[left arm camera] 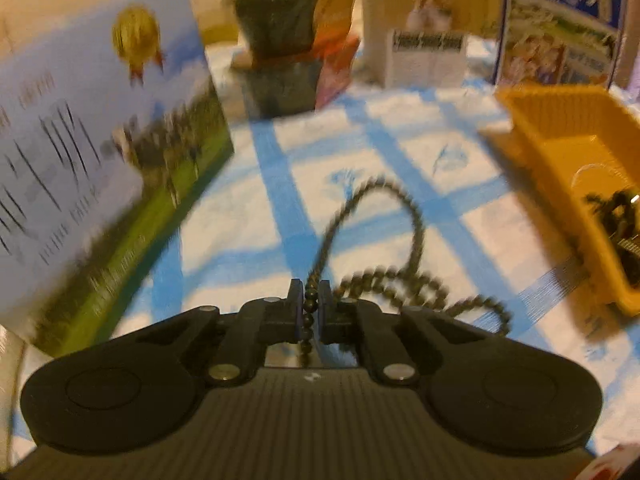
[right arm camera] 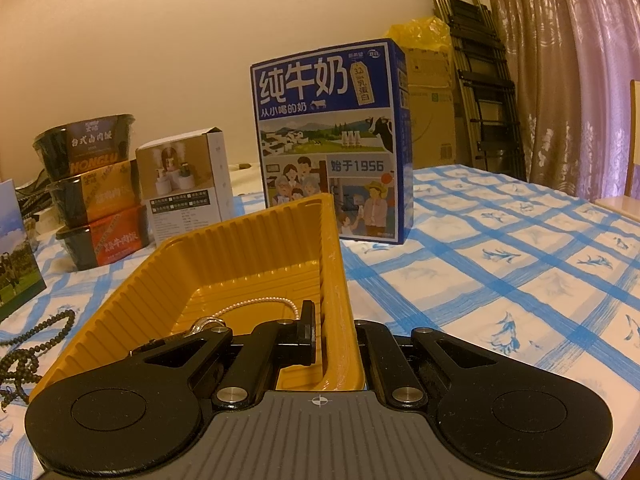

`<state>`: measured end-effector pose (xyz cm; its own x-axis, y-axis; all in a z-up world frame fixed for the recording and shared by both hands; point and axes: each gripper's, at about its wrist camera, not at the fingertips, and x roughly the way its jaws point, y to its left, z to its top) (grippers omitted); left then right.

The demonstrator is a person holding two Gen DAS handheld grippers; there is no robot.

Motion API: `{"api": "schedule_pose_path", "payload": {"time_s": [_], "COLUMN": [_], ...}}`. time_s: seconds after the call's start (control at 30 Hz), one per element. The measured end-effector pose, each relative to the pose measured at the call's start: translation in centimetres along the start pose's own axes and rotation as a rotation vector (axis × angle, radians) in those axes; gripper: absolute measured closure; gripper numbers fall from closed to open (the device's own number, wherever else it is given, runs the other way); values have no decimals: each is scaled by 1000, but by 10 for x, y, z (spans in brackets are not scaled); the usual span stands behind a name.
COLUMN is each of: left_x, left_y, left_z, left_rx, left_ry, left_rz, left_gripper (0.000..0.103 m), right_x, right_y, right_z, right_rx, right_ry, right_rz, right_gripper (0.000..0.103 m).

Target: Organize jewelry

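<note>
With the left gripper [left arm camera: 310,307] jaws clamped on one strand of the bead chain [left arm camera: 384,240] sprawled on the tabletop [left arm camera: 400,136], and the right gripper [right arm camera: 335,334] pinching the tray [right arm camera: 240,252] wall, the trailing loops may snag or slip free.

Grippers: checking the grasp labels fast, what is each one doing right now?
Left gripper: closed on the dark bead necklace.
Right gripper: closed on the wall of the yellow tray.
</note>
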<state>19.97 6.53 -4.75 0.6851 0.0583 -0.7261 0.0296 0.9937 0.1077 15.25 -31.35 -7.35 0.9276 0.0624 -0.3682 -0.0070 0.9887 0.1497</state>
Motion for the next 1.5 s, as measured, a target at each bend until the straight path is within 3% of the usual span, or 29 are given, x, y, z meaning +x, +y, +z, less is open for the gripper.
{"api": "schedule_pose_path", "payload": {"time_s": [0.47, 0.77, 1.17, 1.5], "left_x": [-155, -235, -288, -299], "left_y": [9, -2, -31, -76], "left_z": [113, 164, 221, 241], "left_rx": [67, 70, 59, 52], "left_ry": [-309, -467, -641, -701], "left_rz": [-16, -78, -203, -424], "left_gripper": [97, 97, 97, 97], "right_x": [1, 1, 3, 3], "right_y": [5, 8, 10, 10], "right_z": [1, 3, 2, 2], "right_rx": [-1, 1, -1, -2], "right_ry": [-4, -1, 4, 4], "right_rz": [6, 10, 12, 13], "right_gripper": [97, 97, 97, 97]}}
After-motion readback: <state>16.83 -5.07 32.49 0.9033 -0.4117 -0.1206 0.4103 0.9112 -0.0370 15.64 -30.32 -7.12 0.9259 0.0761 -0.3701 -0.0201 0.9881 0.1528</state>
